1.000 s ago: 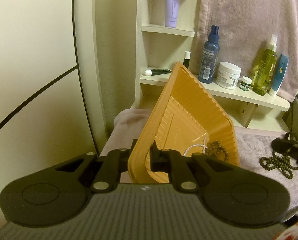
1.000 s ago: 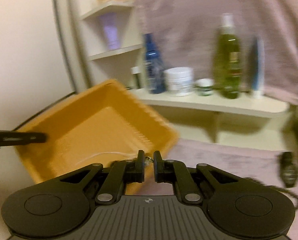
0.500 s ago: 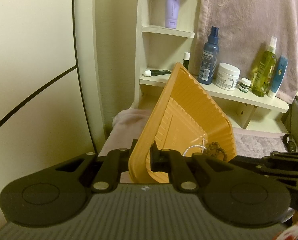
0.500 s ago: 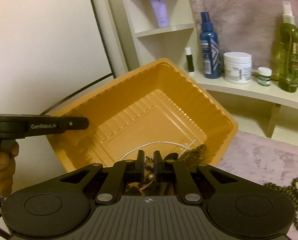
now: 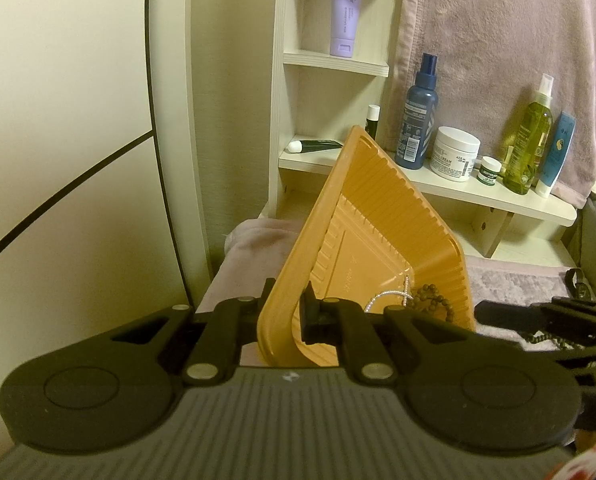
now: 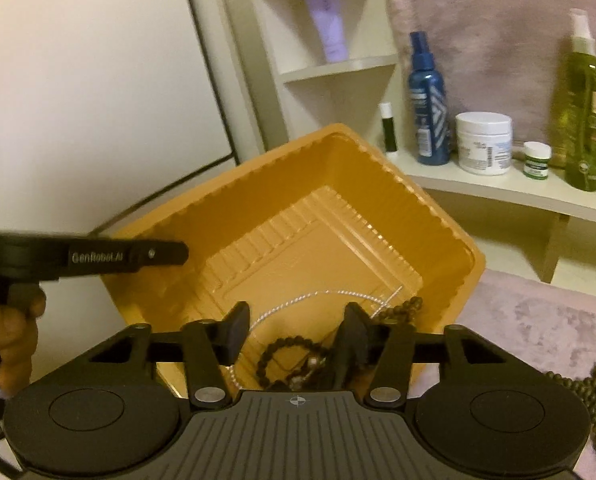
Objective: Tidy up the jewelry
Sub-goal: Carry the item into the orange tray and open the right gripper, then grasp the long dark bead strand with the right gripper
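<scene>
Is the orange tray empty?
No, the orange tray holds a silver chain and dark bead bracelets in its lower corner.

Ahead of my tool a cream shelf unit [image 5: 337, 68] is standing against the wall, its stacked cubbies rising to the left and one long shelf [image 5: 497, 196] running off to the right. A dusty pink towel [image 5: 497, 40] is hanging behind that long shelf. To the left of my tool a pale wall panel [image 5: 58, 120] is curving away, crossed by thin dark lines. Below the shelves a mauve plush cover [image 6: 537, 320] is spreading out to the right. Warm, yellowish light is washing over everything.
</scene>
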Available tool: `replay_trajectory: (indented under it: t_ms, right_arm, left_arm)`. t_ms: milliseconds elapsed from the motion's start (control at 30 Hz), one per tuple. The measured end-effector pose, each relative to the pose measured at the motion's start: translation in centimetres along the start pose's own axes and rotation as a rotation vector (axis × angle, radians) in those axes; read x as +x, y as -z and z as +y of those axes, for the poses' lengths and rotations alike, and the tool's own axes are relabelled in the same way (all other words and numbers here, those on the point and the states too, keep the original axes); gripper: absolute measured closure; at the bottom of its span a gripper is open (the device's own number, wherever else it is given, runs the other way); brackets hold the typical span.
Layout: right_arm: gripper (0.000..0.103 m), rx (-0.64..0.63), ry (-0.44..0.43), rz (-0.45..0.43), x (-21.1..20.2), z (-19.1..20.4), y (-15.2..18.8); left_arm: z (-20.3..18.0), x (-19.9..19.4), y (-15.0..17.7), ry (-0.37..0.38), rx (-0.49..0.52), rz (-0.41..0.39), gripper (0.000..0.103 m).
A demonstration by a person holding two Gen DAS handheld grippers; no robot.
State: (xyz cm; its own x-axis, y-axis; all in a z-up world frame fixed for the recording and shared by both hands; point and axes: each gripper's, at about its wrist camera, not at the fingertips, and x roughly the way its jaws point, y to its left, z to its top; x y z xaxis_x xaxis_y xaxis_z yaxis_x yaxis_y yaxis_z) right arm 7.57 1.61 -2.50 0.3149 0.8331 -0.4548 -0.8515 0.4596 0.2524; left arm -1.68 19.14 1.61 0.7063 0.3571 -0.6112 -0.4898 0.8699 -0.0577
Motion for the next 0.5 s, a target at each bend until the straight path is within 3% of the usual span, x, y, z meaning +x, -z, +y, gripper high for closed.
replay_trajectory:
  t_ms: [500]
  right_arm:
    - [0.05,0.115,0.172,-0.026,-3.9,-4.4,1.7]
  left_arm:
    - [-0.1,0.0,0.1,-0.001,0.0,-0.002,0.094]
